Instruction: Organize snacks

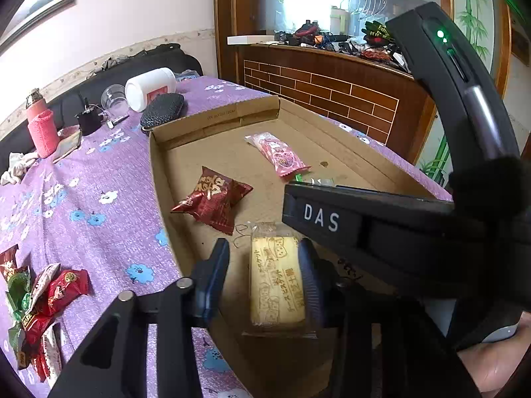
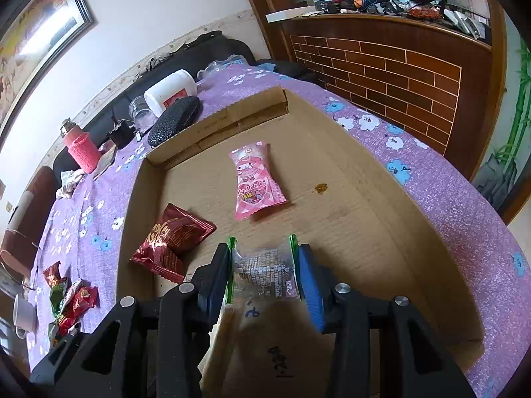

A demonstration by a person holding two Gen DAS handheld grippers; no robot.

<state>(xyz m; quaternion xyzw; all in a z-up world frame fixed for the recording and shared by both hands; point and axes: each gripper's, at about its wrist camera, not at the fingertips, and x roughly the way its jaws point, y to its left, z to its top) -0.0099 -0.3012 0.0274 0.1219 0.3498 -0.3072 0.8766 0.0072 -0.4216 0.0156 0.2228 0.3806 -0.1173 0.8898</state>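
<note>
L wrist view: the left gripper (image 1: 264, 278) straddles a flat rectangular pale-yellow biscuit in a clear wrapper (image 1: 277, 282), which lies on the floor of the shallow brown cardboard tray (image 1: 159, 172) at its near edge. The biscuit's long axis runs straight away from the camera, parallel to the jaws. The right-hand pad touches the wrapper's edge; on the other side there is a clear gap, so the jaws look parted and not clamping. The right gripper's black body crosses just beyond. A crinkled dark-red foil snack pouch (image 1: 212, 204) lies ahead-left and a pink cartoon-print snack packet (image 1: 278, 154) further back. More loose red and green wrapped snacks (image 1: 39, 301) wait on the purple flowered tablecloth (image 1: 99, 172), well to the left.

R wrist view: the right gripper (image 2: 264, 272) brackets a small clear snack packet with green sealed ends (image 2: 265, 270), set crosswise so each end meets a blue pad; whether they press, I can't tell. The packet appears to rest low in the tray, nr the front. Judging by this, both snacks look delivered; a straight pull-back would clear them.
</note>
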